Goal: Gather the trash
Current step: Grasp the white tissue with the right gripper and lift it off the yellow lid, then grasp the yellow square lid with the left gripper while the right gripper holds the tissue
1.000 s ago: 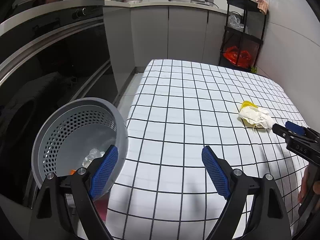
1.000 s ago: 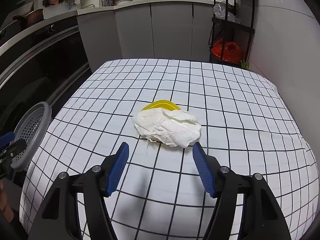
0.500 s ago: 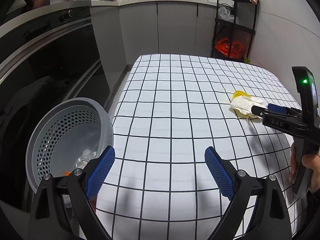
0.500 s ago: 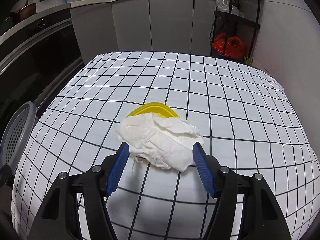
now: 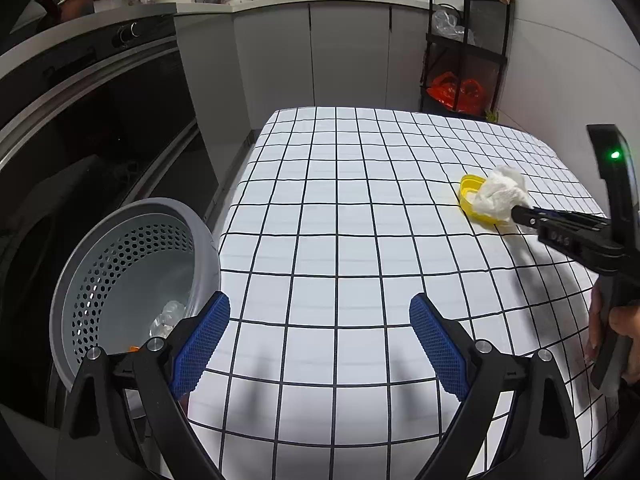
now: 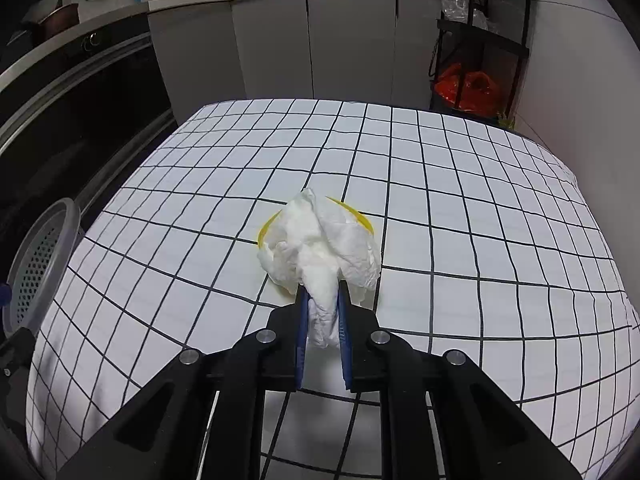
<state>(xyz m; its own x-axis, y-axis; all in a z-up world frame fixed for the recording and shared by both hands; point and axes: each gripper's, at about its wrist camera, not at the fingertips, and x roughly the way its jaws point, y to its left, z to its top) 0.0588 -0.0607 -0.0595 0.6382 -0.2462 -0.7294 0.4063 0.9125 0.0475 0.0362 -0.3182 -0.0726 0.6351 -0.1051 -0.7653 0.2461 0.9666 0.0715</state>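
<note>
At the far left, the grey perforated trash basket (image 5: pixel 132 280) hung off the table edge, its lower rim cut off behind the left gripper (image 5: pixel 320 336); inside it only a crumpled clear scrap and a speck of orange could be made out, the rest being hidden by the gripper's arm. That gripper's blue pads (image 5: pixel 200 346) stood wide apart over the checked tablecloth (image 5: pixel 340 200) with nothing between them. Further right, the crumpled white paper towel (image 6: pixel 320 248) lay on the cloth near the table's middle, covering most of a yellow lid-like piece (image 6: pixel 366 220), of which only a curved rim showed, so its full shape could not be told. The towel was wrinkled, bunched into a peak, and squeezed narrow where the right gripper (image 6: pixel 322 320) was clamped on its near end. At the right edge of the left wrist view, a hand (image 5: pixel 618 332) on the handle was partly cut off.
</note>
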